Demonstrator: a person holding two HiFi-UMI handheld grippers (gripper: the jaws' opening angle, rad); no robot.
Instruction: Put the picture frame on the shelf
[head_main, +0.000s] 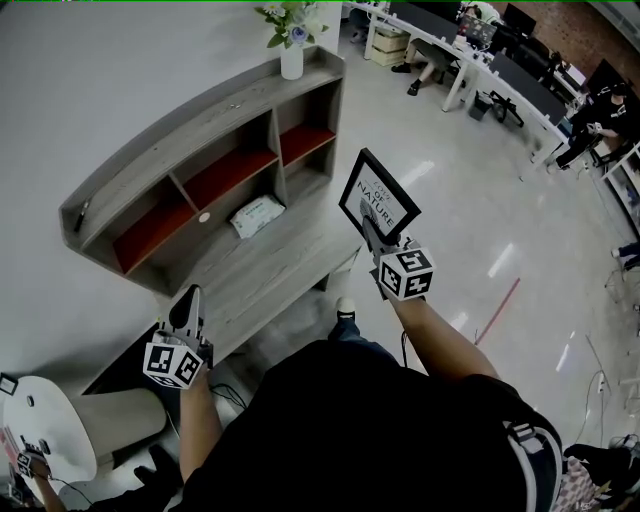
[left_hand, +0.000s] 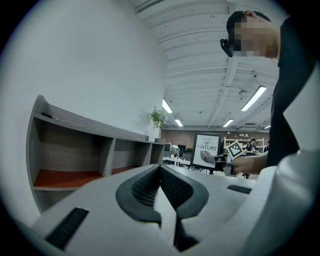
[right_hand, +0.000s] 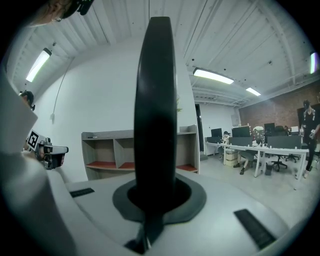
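Found picture frame (head_main: 378, 197) clamped in right gripper (head_main: 370, 220), taken by its lower edge and held up in the air, not on the shelf (head_main: 190, 150). Placed it, going by the head view, just past the right front corner of the shelf's lower ledge, over bare floor (head_main: 470, 220), touching nothing but the gripper. Noted a black border and a white face tilted toward the head camera, with the word "NATURE" legible in the print. Checked the grasp in the right gripper view: saw the frame edge-on as a dark upright bar, with both jaws closed against its base.

Found left gripper (head_main: 188, 294) clenched on nothing. Saw, in its own view, both jaws pressed together with no object between them. Located it low at the left, just in front of the lower ledge, pointing toward the shelf and well apart from the frame.

Logged the shelf as a grey wood-grain unit standing against a white wall (head_main: 90, 70), with a curved top board and open compartments floored in red. Logged a white vase (head_main: 291, 62) holding a green plant (head_main: 290, 18) on the right end of the top board. Logged a white packet (head_main: 256, 215) lying flat on the lower ledge, apart from both grippers. Observed long white counters (head_main: 445, 42) with seated people well beyond the shelf's right end.
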